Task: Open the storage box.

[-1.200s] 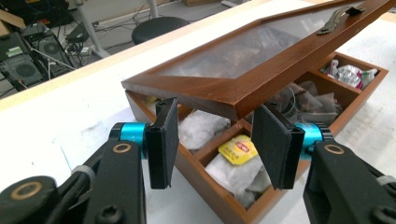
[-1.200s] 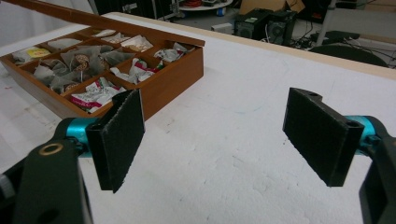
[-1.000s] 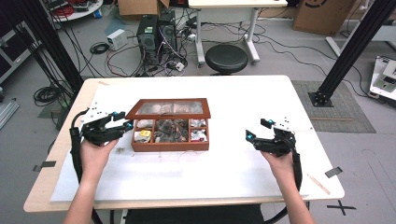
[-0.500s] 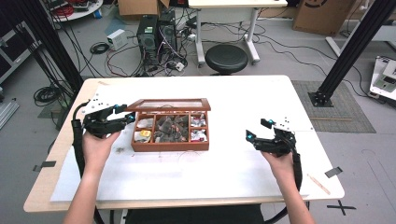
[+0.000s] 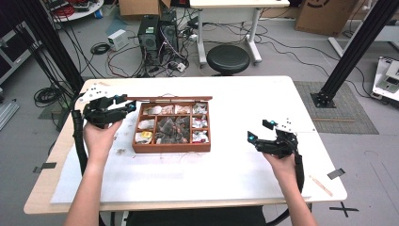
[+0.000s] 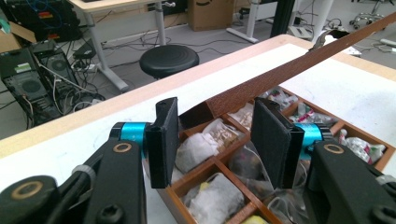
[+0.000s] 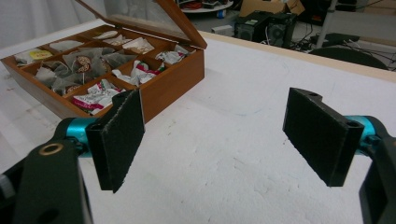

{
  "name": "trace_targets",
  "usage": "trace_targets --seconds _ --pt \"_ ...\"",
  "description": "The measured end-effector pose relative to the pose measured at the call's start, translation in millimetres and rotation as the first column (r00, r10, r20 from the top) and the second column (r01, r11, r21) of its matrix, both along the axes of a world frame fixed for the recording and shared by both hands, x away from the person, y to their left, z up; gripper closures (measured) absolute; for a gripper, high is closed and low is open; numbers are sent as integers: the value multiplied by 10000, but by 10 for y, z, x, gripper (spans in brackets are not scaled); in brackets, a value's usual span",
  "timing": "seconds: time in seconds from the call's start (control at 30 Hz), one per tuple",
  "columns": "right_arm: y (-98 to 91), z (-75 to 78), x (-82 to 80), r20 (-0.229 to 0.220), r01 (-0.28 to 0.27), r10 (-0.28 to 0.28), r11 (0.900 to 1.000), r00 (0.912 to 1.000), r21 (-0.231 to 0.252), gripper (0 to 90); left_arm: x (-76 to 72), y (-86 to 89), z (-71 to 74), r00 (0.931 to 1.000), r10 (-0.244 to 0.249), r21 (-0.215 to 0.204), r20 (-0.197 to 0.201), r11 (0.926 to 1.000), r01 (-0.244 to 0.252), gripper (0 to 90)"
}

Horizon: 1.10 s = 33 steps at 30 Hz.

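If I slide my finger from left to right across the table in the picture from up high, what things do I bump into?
Left gripper → wooden tea box with its lid up and tea bags inside → a bare stretch of the white table → right gripper.

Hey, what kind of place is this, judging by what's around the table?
Probably a lab or workshop: desktop computer towers with tangled cables on the floor, black metal rig posts, and cardboard boxes at the back.

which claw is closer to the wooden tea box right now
Left. The left claw sits at the wooden tea box's far left corner, by the raised lid. The right claw is well off to its right, over bare table.
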State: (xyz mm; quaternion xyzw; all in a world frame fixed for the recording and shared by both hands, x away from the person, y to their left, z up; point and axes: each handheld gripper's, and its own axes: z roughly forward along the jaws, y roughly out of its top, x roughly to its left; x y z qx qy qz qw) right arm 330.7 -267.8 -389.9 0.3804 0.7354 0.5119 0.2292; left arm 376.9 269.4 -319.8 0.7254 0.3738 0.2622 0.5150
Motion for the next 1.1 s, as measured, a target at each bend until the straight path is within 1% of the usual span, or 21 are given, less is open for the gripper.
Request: trace_targets --seconds 0.03,0.1,0.2,0.27,0.3,0.43,0.63,0.7,0.8,1.1 --pt "-5 -1 4 34 1 -1 10000 10000 -17 211 32 -4 25 10000 41 -64 -41 10000 -41 517" --pt "-5 -2 5 19 -3 3 10000 10000 -4 211 45 -8 41 10000 65 -50 -40 10000 -65 518" --pt "-7 -5 5 8 1 -1 10000 10000 26 211 86 -25 100 9999 130 146 -54 9998 -129 518" --pt "-10 -3 4 20 23 -23 10000 10000 32 211 102 -32 128 9999 161 213 22 9996 -162 518" --pt "-12 -3 7 44 23 -23 10000 10000 36 211 114 -32 143 9999 170 220 -18 9996 -170 519" --pt "-16 -4 9 27 22 -23 10000 10000 39 211 165 -32 171 9997 242 83 -51 9997 -241 519" --pt "-18 -7 9 32 5 -5 10000 10000 24 211 252 -26 197 9993 366 -306 -98 9989 -369 518" --pt "-23 -7 8 3 40 -40 10000 10000 40 211 270 -26 201 9992 397 -339 -53 9986 -399 519" --pt "-30 -6 15 33 56 -56 9999 10000 90 211 301 -13 187 9991 427 -600 -77 9973 -431 521" --pt "-29 1 21 44 99 -100 9998 9999 152 211 335 -14 173 9986 523 -673 -119 9963 -530 528"
